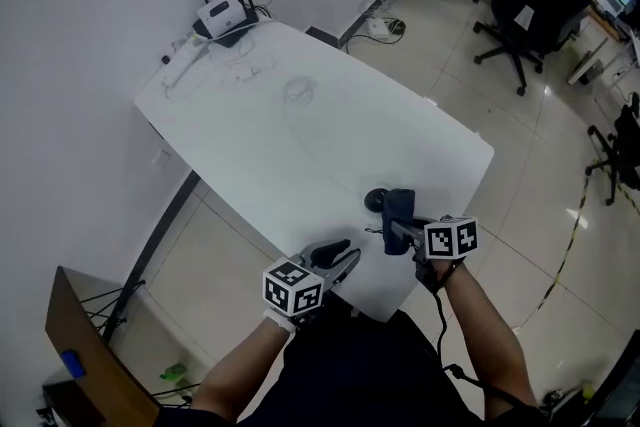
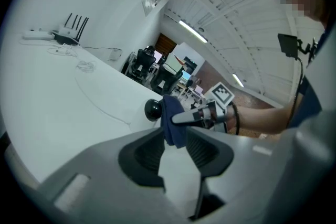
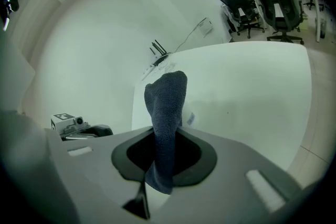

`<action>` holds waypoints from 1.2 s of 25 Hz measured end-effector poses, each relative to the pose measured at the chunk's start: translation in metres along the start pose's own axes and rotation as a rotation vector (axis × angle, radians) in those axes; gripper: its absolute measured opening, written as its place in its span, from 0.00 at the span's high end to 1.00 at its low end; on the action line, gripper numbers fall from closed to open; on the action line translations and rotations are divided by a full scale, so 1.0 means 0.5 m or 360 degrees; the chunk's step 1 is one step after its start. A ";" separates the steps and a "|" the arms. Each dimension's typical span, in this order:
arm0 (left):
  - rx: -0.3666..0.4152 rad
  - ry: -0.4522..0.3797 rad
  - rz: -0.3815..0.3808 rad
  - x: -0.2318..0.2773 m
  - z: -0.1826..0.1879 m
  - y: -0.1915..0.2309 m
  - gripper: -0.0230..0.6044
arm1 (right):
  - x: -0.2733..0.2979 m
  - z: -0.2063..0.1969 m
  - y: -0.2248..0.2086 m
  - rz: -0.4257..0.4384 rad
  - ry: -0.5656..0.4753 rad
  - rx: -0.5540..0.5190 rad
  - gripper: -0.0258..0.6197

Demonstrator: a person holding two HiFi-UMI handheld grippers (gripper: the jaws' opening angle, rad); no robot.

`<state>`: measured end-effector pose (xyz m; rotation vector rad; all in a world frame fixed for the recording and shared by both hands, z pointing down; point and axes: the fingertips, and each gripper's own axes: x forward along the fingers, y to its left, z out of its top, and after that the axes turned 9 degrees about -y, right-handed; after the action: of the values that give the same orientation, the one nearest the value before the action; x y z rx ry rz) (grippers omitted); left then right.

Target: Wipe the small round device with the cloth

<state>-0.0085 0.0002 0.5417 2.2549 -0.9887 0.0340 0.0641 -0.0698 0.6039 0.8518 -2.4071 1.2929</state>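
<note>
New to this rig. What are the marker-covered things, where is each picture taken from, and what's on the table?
A person holds a two-jaw gripper in each hand; the marker cubes belong to them. One camera sits on the person's head, looking down; one rides on each gripper, looking along its jaws. The right gripper is shut on a dark blue cloth, beside a small round black device near the front edge of the white table. The left gripper is open and empty. A white router with black antennas stands at the far corner.
</note>
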 end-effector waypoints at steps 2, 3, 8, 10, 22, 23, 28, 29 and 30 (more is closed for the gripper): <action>0.0011 0.0021 0.0007 0.003 -0.007 -0.008 0.76 | 0.004 -0.019 -0.013 -0.0003 0.0016 0.0020 0.86; 0.0014 0.0031 0.0011 0.003 -0.010 -0.012 0.76 | 0.007 -0.027 -0.018 -0.0002 0.0024 0.0028 0.86; 0.0007 0.0052 0.0047 0.013 -0.019 -0.026 0.76 | 0.009 -0.050 -0.033 0.0020 0.0074 0.0039 0.86; 0.0001 0.0034 0.0060 0.018 -0.013 -0.029 0.76 | 0.008 -0.056 -0.033 0.0027 0.0106 0.0019 0.86; 0.0224 -0.0014 0.0163 0.054 0.027 -0.007 0.76 | -0.065 0.057 -0.056 -0.0118 -0.0060 -0.0305 0.86; 0.0256 -0.0001 0.0157 0.061 0.031 -0.003 0.76 | -0.066 0.072 -0.049 -0.0134 -0.0078 -0.0376 0.86; 0.0363 0.0043 0.0112 0.091 0.060 0.026 0.76 | -0.037 0.113 0.000 -0.0301 -0.0059 -0.0903 0.86; 0.0373 0.0047 0.0092 0.097 0.065 0.031 0.76 | -0.032 0.117 0.006 -0.0358 -0.0035 -0.1024 0.86; 0.0379 0.0052 0.0068 0.103 0.069 0.035 0.76 | -0.027 0.121 0.011 -0.0415 -0.0011 -0.1125 0.86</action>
<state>0.0089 -0.0618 0.5391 2.4388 -1.0633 0.2170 0.0733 -0.1123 0.5595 0.8918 -2.3849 0.2933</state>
